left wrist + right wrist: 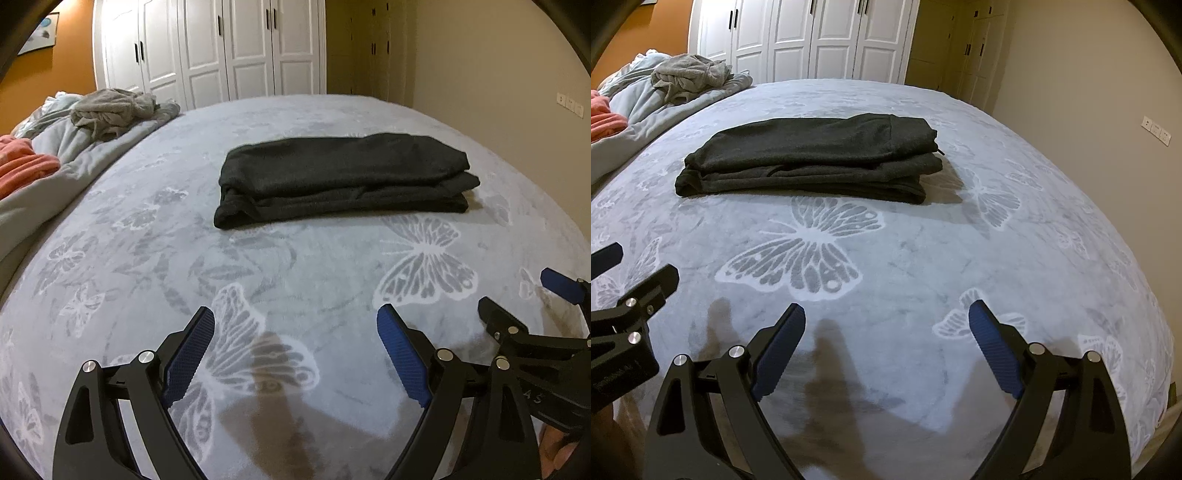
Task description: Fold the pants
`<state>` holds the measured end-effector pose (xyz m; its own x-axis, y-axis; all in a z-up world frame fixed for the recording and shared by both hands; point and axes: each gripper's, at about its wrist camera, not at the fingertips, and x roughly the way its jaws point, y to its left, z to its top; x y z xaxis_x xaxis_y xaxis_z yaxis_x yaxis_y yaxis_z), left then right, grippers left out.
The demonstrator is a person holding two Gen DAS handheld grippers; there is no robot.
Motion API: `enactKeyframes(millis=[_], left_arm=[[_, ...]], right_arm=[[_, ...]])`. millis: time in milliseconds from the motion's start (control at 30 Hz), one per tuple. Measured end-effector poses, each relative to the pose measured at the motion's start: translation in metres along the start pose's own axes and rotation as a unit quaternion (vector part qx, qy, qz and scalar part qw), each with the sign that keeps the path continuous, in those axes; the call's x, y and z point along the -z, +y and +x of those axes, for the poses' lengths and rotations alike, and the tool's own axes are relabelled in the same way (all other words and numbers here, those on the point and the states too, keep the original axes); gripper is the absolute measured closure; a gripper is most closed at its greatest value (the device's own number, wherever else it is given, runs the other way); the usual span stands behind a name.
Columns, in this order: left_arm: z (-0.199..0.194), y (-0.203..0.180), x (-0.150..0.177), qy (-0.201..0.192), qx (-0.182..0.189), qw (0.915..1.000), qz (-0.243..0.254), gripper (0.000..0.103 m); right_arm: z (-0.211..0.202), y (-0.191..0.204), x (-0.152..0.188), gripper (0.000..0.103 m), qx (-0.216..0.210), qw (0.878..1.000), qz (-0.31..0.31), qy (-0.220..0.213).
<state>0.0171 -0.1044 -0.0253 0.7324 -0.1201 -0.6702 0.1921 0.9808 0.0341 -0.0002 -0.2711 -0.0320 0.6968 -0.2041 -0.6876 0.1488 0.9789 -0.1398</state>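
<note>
The left gripper [295, 317] hung above the bedspread [295, 277] with its jaws spread wide and nothing between them. Beyond it and a little to its right, well apart from the fingertips, the pants [343, 177] lay as a compact dark stack of several layers, edges roughly lined up, flat on the bed. Further right, the right gripper [886, 317] hung just beside the left one, likewise wide and empty; from there the pants [809, 158] sat ahead and to its left, again out of reach of the pads. A drawstring end poked from the stack's right side.

Judged from this, the folding looked finished: no leg or waistband trailed loose, and neither tool touched the cloth. At most a small squaring of the stack's uneven right edge seemed left. The heap of other laundry [114, 110] far off to the left looked untouched.
</note>
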Motion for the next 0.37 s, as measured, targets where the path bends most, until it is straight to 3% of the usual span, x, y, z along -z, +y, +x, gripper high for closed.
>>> enactKeyframes(millis=[367], left_arm=[[0.009, 0.004, -0.001, 0.028, 0.006, 0.9995, -0.015, 0.016]], right_arm=[[-0.003, 0.005, 0.001, 0.012, 0.001, 1.000, 0.001, -0.003]])
